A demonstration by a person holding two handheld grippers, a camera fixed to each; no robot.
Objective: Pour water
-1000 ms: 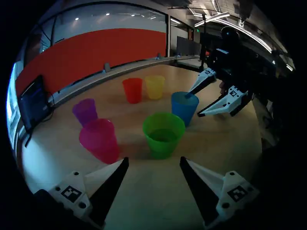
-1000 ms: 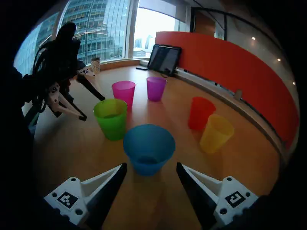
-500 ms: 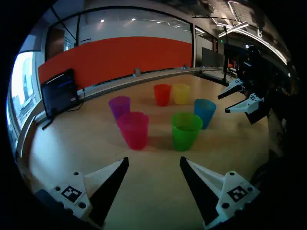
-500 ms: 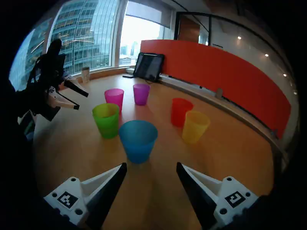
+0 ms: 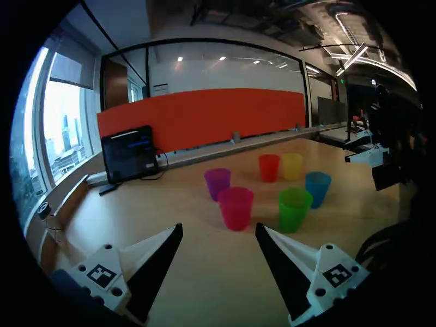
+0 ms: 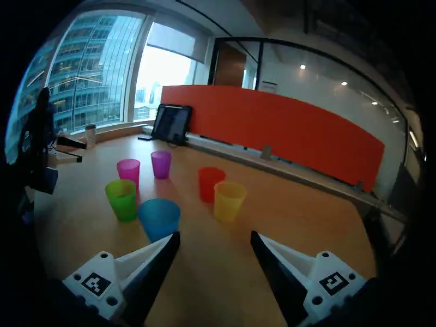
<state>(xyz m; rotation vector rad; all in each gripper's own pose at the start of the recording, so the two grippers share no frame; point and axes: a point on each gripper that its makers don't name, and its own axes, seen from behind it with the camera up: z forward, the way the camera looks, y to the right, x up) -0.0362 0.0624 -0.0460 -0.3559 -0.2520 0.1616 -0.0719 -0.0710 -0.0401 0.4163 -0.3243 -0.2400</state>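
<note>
Cups (image 5: 236, 207) in six colours stand clustered on the wooden table (image 5: 136, 207), just ahead of my left gripper (image 5: 218, 226), which is spread wide and empty. My right gripper (image 6: 215, 234) hangs equally released over the table, gripping nothing, the blue cup (image 6: 159, 217) nearest it.

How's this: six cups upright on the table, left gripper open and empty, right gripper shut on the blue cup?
No: the right gripper view shows the right gripper open and empty, the blue cup standing on the table ahead of it. The rest holds.
</note>
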